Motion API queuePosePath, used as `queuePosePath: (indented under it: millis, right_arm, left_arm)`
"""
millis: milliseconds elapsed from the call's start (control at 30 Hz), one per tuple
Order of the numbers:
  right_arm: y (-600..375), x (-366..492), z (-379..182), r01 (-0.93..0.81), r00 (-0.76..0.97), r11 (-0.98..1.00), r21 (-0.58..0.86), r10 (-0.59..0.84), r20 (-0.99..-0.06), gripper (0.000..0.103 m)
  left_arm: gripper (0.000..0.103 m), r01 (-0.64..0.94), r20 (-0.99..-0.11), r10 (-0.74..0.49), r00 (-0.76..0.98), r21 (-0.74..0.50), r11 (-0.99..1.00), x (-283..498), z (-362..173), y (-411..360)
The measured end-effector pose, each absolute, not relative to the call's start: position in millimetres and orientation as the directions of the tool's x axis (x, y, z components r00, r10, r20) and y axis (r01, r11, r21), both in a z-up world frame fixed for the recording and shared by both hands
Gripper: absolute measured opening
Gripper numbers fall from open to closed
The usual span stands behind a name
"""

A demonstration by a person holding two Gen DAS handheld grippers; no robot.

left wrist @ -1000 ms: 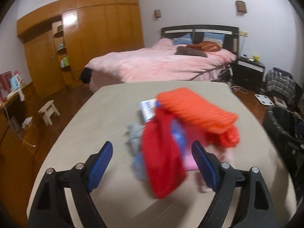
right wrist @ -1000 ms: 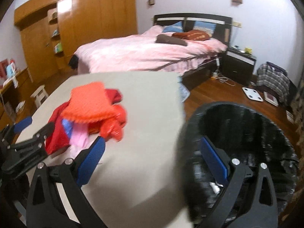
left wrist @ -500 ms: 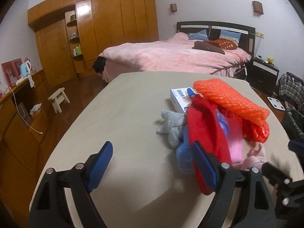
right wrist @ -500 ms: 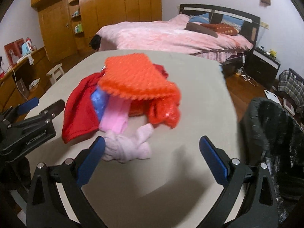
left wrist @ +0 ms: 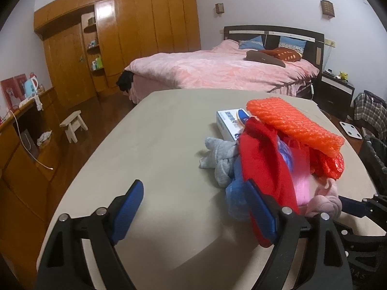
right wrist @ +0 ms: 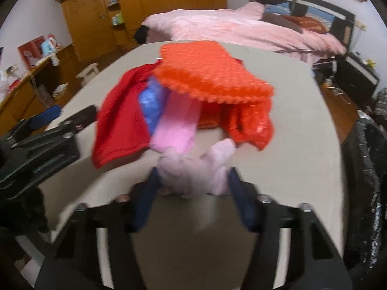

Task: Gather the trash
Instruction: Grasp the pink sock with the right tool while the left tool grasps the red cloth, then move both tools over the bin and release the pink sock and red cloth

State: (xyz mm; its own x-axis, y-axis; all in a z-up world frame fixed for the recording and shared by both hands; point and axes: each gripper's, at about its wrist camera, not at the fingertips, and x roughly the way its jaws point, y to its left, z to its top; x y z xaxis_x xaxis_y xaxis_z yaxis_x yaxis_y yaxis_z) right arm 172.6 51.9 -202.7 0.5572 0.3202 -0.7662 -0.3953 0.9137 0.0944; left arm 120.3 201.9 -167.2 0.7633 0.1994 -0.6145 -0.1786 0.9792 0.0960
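Observation:
A pile of trash lies on the beige table (left wrist: 157, 145): orange bubble wrap (left wrist: 292, 123) on top, a red cloth (left wrist: 263, 166), blue and pink plastic, a grey rag (left wrist: 220, 157), a white and blue box (left wrist: 229, 123) and a pale pink knotted cloth (right wrist: 193, 166). My right gripper (right wrist: 191, 191) has its blue fingers narrowed around the pale pink cloth at the pile's near edge. My left gripper (left wrist: 193, 207) is open and empty, low over the table, its right finger beside the red cloth.
A black bin lined with a bag (right wrist: 362, 169) stands by the table's right edge. A pink bed (left wrist: 217, 72) lies beyond the table. Wooden wardrobes (left wrist: 121, 36) and a small stool (left wrist: 72, 125) are at the left.
My right gripper swung from the bin to the pile, moved in and narrowed around the pale pink cloth. My left gripper shifted left of the pile and stayed open.

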Motion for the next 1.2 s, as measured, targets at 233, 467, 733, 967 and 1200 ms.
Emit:
queuePosePath:
  millis: [233,467,733,967,1200]
  right_arm:
    - [38,165,-193,-0.351,0.599,0.932,0.092,0.299,-0.743,0.039]
    - [11,163,-189,-0.272,0.639,0.959,0.075,0.238,-0.732,0.039]
    - [-5,169,-191,-0.244,0.641,0.967,0.075,0.219,-0.735,0.039]
    - [-6,169,-193,-0.252,0.64,0.966,0.063,0.215,-0.738,0.039]
    - [-1,167,-190,-0.261,0.646,0.964,0.055,0.217,-0.732,0.039]
  left_arm:
    - [0.083,-0.141,-0.602,0.165,0.782,0.086,0.986,118,-164,188]
    - [0.077,-0.089,-0.587,0.108,0.802,0.061,0.994,122,-160,168]
    - [0.053,-0.048,-0.6,0.071,0.797,0.054,0.997,137,-161,149]
    - [0.018,-0.039,-0.609,0.029,0.793,-0.004,0.999,144,-166,151]
    - [0.005,-0.031,-0.584,0.021,0.812,-0.007,0.999,139,-160,154]
